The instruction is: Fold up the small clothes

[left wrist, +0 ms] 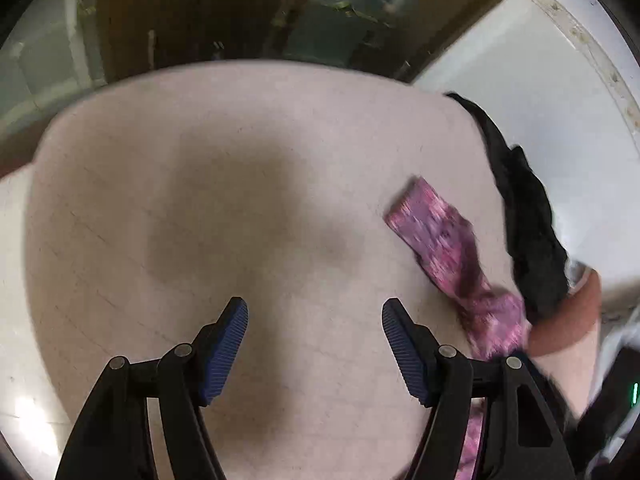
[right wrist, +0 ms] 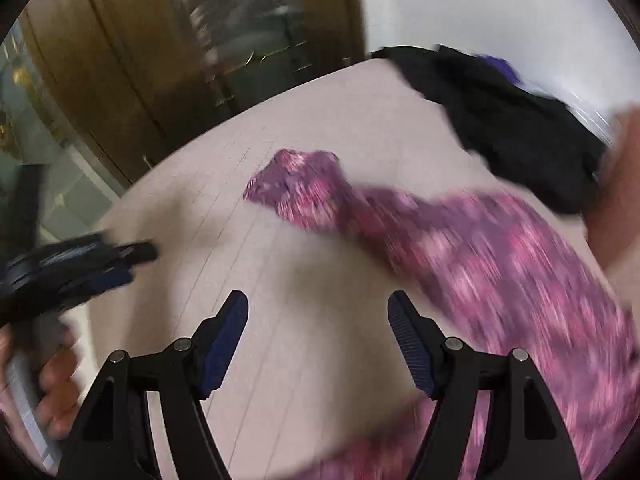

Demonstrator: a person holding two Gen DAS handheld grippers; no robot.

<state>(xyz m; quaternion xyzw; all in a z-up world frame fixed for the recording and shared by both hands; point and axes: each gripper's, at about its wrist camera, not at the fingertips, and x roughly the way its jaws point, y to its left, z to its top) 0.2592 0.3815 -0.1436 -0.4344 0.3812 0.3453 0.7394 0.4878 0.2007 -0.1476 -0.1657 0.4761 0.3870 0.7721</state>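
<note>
- Both jaws are seen spread with nothing between them, on the left gripper (left wrist: 315, 346) and the right gripper (right wrist: 318, 340).
- A pink garment (right wrist: 460, 248) lies unfolded on the counter (right wrist: 280, 280), toward 2 o'clock in the right view.
- A fresh grasp on its edges is judged due next.

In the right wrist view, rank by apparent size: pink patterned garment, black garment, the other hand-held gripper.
1. Pink patterned garment, though nearest the camera.
2. Black garment.
3. Left hand-held gripper, blurred, partly cropped.
</note>
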